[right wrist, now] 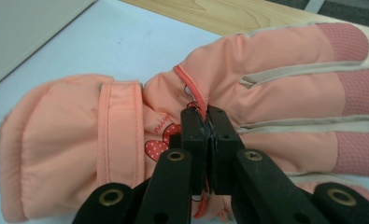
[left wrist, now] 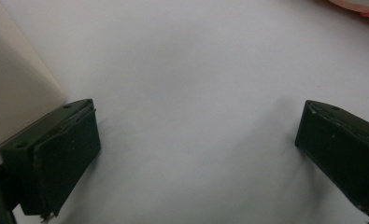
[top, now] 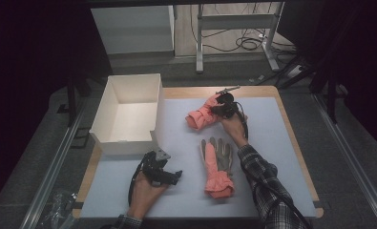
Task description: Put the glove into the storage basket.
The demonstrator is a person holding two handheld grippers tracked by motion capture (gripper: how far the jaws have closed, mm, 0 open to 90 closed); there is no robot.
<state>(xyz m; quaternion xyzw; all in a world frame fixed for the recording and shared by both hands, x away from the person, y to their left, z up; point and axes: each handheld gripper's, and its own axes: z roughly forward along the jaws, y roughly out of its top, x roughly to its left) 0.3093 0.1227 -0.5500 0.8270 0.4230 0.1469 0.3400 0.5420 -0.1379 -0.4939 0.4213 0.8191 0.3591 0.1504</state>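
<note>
A pink padded glove (top: 201,114) lies at the far middle of the pale mat, fingers toward the table's far edge. My right gripper (top: 223,109) is shut on a pinch of fabric on the back of this glove (right wrist: 102,140), its jaws (right wrist: 208,122) pressed together just by the red piping. A second pink glove (top: 217,164) with a grey palm lies nearer me, cuff toward the front. My left gripper (top: 175,176) rests low over the mat at front left, open (left wrist: 196,140), with nothing between its fingers.
An open white box (top: 129,112) stands at the far left of the mat, and its wall (left wrist: 14,93) rises close beside my left gripper. The wooden table edge (top: 253,89) runs just behind the held glove. Bare mat (top: 272,133) lies to the right.
</note>
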